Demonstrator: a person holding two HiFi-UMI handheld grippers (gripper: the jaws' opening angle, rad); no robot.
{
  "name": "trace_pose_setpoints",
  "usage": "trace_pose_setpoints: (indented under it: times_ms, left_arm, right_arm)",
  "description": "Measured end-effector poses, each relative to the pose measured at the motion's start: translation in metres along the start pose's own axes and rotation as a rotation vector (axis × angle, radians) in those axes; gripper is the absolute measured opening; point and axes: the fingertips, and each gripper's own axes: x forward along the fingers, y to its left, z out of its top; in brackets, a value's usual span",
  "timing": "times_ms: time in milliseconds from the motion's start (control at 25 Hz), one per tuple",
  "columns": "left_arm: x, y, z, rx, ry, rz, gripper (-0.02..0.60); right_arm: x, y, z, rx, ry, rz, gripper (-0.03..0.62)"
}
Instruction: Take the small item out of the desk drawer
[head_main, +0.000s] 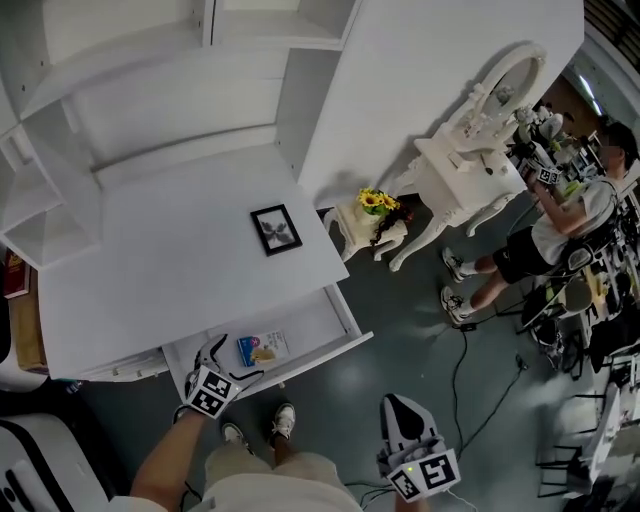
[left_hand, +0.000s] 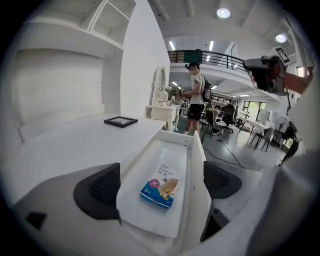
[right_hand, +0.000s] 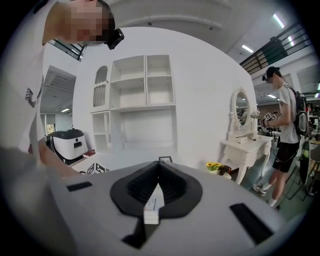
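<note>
White desk (head_main: 170, 260) with a tall white shelving unit (head_main: 150, 90) at its back fills most of the head view. Off to the right stands a white dressing table (head_main: 470, 165) with an oval mirror, and a person (head_main: 570, 215) in dark shorts stands beside it, well apart from the desk. Desk drawer (head_main: 335, 318) is pulled out over the grey floor, its white bottom mostly bare. Left gripper (head_main: 222, 365) is at the drawer's left end, marker cube toward the person holding it. In the left gripper view its jaws stand wide apart with nothing gripped, dark pads (left_hand: 102, 189) to either side of the drawer's tray, which runs away between them; contact between pads and drawer walls cannot be made out. Right gripper (head_main: 397, 405) is held low over the floor, to the right of the person's shoes and well clear of the desk. In the right gripper view its jaws are pressed together at the tips and hold nothing. A low white stand just beside the desk's right corner carries yellow flowers (head_main: 377, 202). A small black picture frame (head_main: 276, 229) lies flat on the desk top near its right edge. The small item, a blue and white box (left_hand: 161, 186), lies flat on the drawer bottom toward the left end, ahead of the left gripper's pads and touched by neither.
</note>
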Motion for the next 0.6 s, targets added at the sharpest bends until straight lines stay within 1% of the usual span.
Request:
trace_pose_setpoints:
  times_ms: [280,440,600]
  left_arm:
    - [0.043,0.007,-0.022,0.107,0.099,-0.064,0.531]
    - [0.065,0.001,-0.032,0.191,0.180,-0.120,0.531]
    - [0.084,-0.009,-0.040,0.293,0.252,-0.182,0.531]
  right_arm:
    - [-0.020,-0.001,-0.022,0.020,0.046,-0.063,0.009]
    - [-0.025,0.004,-0.030,0.033,0.063,-0.085,0.009]
    - [-0.028,0.006,-0.030,0.038,0.068,-0.107,0.009]
